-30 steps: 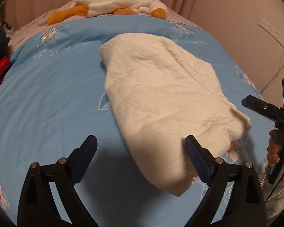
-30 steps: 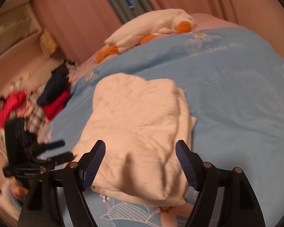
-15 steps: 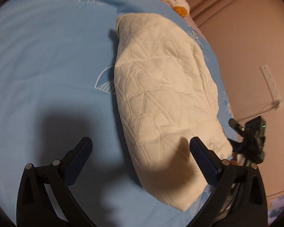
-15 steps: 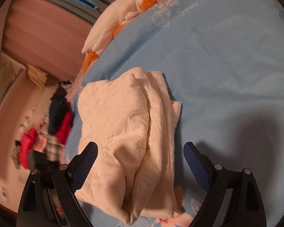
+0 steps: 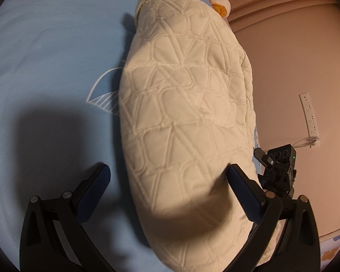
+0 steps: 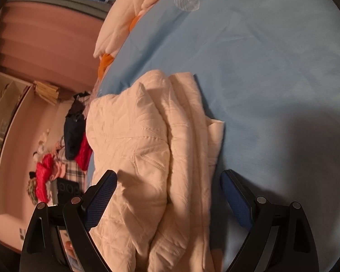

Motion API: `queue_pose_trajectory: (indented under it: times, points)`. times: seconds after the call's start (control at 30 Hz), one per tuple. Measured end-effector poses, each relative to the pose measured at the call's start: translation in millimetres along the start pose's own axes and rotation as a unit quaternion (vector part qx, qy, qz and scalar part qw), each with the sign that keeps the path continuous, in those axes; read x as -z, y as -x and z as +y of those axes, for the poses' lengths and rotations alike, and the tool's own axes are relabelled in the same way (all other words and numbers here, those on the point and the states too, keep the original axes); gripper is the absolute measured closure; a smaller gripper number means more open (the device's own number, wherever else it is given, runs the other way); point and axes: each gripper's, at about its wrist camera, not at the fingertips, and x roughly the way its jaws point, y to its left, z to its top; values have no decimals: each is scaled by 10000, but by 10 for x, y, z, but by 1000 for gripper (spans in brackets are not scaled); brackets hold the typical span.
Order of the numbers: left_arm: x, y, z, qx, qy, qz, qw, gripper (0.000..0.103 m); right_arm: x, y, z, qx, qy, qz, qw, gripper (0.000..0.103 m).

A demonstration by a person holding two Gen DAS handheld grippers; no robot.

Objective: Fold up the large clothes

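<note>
Both wrist views have rolled and dipped since a second ago, so the cream quilted garment now fills far more of each picture and runs lengthwise up the frame. It lies as a long folded bundle on the light-blue printed bedspread, near the bed's edge on the wall side, its far end close to the white-and-orange plush toy.

Each gripper stands wide with nothing between its pads. The left gripper hovers over the garment's near end, one blue pad over bare bedspread, the other over cloth. The right gripper straddles the opposite long side, where stacked layers show.

My reading: one fold is already made, and the hands are lowering to take the near end for another fold. That calls for each gripper to catch all layers at a corner, not only the top one.

Hard to tell: the nearest hem is in shadow and cut off by the frame, and the garment's sleeves or collar are hidden. Pad contact with the cloth cannot be judged.
</note>
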Motion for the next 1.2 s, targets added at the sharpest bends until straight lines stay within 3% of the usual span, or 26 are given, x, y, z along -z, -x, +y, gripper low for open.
queue_pose_trajectory:
  times: [0.43,1.2]
  points:
    - [-129,-100,-18,33,-147,-11,9999,0,-69,-51,-50,-90,112,246,9996,10]
    - [-304,-310,-226,-216,-555,-56,9982,0,-75,-265,166,190,616,376,9972,2]
